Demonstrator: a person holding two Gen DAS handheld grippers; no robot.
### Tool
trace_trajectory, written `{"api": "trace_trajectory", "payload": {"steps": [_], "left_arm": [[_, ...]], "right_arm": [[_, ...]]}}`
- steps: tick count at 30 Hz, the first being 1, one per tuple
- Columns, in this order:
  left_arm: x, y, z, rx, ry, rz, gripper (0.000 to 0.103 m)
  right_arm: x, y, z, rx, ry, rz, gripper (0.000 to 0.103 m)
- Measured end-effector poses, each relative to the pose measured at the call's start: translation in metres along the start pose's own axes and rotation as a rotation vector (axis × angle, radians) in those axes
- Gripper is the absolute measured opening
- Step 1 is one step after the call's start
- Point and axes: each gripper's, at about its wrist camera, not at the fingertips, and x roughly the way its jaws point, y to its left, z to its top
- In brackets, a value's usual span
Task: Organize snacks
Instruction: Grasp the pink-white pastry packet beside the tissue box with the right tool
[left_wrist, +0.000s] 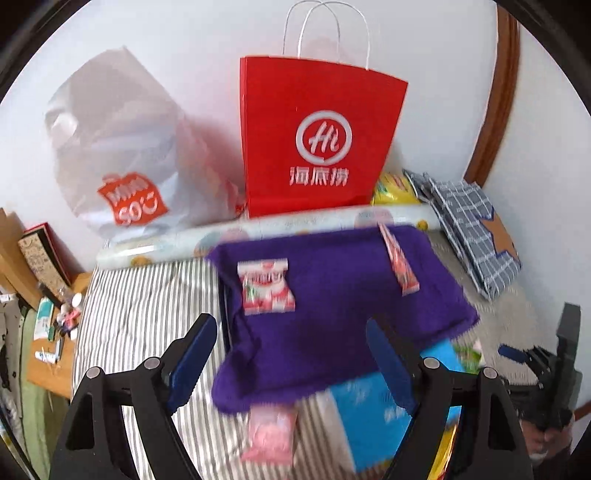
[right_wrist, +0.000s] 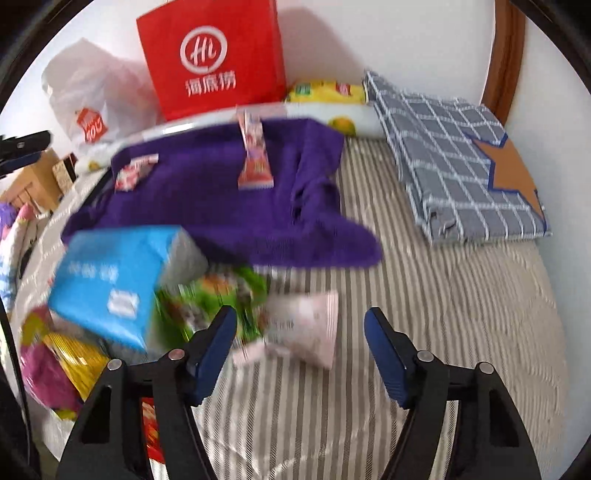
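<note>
Over a striped bed, the right gripper, jaws spread and empty, hovers by a pale pink snack packet lying beside the snack pile, apparently the next pick, while the left gripper, also open, overlooks two packets on a purple cloth.

The left gripper has two thick black arms that spread out like a V. Each arm has a long hole cut in it and a round silver screw on top, with more silver screws closer in. Its fingers are dark blue pads with little ridges. The right gripper looks just the same: black arms, silver screws, and blue ridged fingers.
</note>
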Motion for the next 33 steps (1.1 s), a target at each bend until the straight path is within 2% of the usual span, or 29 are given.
{"api": "trace_trajectory", "payload": {"steps": [8,13,17,18,19,20,23,25,33], "left_arm": [[-0.011,0.008,-0.051,-0.032,0.057,0.009,0.082],[-0.017,0.011,-0.071,-0.049,0.079,0.024,0.082],[-0.024,0.011,-0.084,-0.051,0.080,0.027,0.082],[-0.025,0.010,-0.086,-0.049,0.081,0.029,0.082],[-0.026,0.009,-0.090,-0.048,0.084,0.030,0.082],[-0.027,0.007,-0.092,-0.047,0.087,0.031,0.082],[-0.030,0.003,-0.099,-0.035,0.089,0.032,0.082],[-0.033,0.002,-0.102,-0.037,0.087,0.030,0.082],[-0.042,-0.003,-0.116,-0.041,0.083,0.011,0.082]], "right_arm": [[0.010,-0.002,-0.009,0.010,-0.018,0.030,0.072],[0.018,0.000,-0.008,-0.010,-0.023,0.035,0.079],[0.023,-0.001,-0.012,-0.031,-0.027,0.071,0.079],[0.025,0.000,-0.013,-0.045,-0.024,0.074,0.077],[0.024,0.003,-0.015,-0.072,-0.033,0.070,0.070],[0.022,0.006,-0.018,-0.104,-0.045,0.071,0.055],[0.013,0.009,-0.024,-0.124,-0.070,0.077,0.037],[0.007,0.006,-0.027,-0.104,-0.088,0.078,0.030],[-0.024,-0.009,-0.051,-0.053,-0.099,0.080,0.029]]}}
